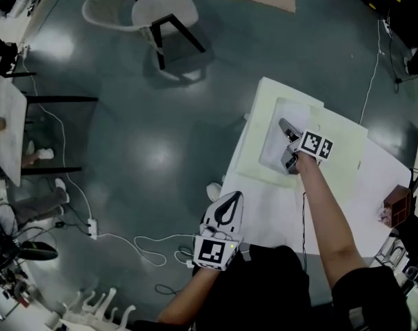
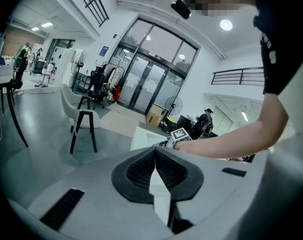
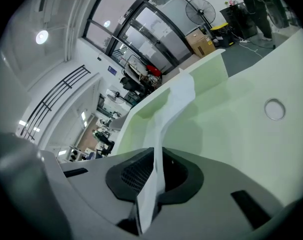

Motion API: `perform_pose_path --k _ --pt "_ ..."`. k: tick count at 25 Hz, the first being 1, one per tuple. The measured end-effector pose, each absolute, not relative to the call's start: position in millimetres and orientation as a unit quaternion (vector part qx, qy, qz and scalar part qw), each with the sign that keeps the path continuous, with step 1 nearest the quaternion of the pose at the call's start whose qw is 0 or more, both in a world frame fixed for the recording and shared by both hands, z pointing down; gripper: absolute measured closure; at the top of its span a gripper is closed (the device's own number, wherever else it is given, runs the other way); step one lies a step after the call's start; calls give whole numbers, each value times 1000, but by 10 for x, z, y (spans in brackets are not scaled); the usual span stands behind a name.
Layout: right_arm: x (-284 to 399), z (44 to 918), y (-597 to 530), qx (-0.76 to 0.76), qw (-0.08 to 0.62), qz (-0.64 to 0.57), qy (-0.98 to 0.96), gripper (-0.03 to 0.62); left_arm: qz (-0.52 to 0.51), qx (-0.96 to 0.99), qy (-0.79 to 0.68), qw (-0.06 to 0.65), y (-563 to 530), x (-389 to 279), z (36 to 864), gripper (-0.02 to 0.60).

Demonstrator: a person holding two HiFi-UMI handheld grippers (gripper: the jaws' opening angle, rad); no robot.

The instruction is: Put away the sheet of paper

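The white sheet of paper [image 1: 297, 112] lies over a pale green folder [image 1: 341, 138] on the white table [image 1: 374, 185]. My right gripper [image 1: 284, 144] is shut on the sheet's edge. In the right gripper view the sheet [image 3: 174, 104] rises bent from between the jaws of my right gripper [image 3: 156, 156], above the folder [image 3: 231, 129] and its round snap button [image 3: 275, 109]. My left gripper [image 1: 232, 197] hovers off the table's left edge, jaws together, holding nothing. In the left gripper view the left gripper [image 2: 155, 151] points at the table [image 2: 141, 136].
A white chair with black legs [image 1: 161, 12] stands on the grey floor at the far side, also the chair [image 2: 84, 119] in the left gripper view. White cables [image 1: 126, 240] trail on the floor. A small brown box [image 1: 396, 205] sits at the table's right edge.
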State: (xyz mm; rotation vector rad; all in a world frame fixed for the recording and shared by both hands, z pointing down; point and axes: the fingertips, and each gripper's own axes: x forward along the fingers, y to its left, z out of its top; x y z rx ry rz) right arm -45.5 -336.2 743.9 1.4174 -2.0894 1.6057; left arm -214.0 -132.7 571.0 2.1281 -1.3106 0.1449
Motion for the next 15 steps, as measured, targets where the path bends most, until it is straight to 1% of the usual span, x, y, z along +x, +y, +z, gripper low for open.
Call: perform_pose_path --k 1,4,5,8,15 --pt "-419 7430 -3365 479 73 532 -694 583 56 807 -498 313 -1312 -2170 5707 577" --pt "-262 7415 -3360 508 69 522 -681 507 56 805 -501 313 -1286 -2277 5700 577" --pt "-199 7412 -3354 519 67 520 -675 497 56 804 -503 313 -1283 -2315 5700 577" --pt "-5 7399 -3343 547 76 505 -663 477 57 801 -506 316 -1291 -2400 5716 577" --pt "281 7453 -3275 598 85 505 -616 477 54 804 -502 314 -1346 -2515 5742 577"
